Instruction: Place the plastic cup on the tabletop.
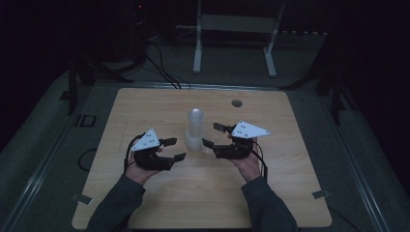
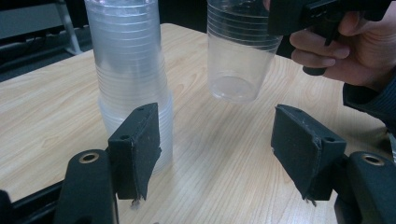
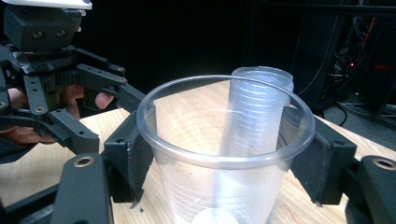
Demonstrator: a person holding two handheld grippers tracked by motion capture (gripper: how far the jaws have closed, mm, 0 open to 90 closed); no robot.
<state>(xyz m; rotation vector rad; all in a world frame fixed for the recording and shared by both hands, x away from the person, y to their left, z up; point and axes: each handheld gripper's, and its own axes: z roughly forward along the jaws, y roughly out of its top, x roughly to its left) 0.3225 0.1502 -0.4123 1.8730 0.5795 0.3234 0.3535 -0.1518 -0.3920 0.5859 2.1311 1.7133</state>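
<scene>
Two grippers work at one stack of clear plastic cups [image 1: 195, 129], which stands inverted near the middle of the wooden table [image 1: 145, 203]. Your right gripper [image 3: 219, 154] clamps a single clear cup [image 3: 219, 186] upright, mouth up, with one pad on each side of the wall just below the rim; that placement grips the stiffest part of a thin cup and leaves the mouth free. In the left gripper view the single cup [image 2: 238, 56] hangs above the tabletop beside the stack [image 2: 128, 70], apart from it, so it appears already separated and ready to be set down or handed over. Your left gripper [image 2: 217, 144] stands open at a moderate width with nothing between its pads; it points toward the base of the stack, with its left pad [image 2: 140, 140] in line with the lower cups, though contact cannot be confirmed. Judge this as a bracing position: holding the stack low would prevent it from tipping while cups come off. Squeeze lightly, since thin walls buckle easily.
</scene>
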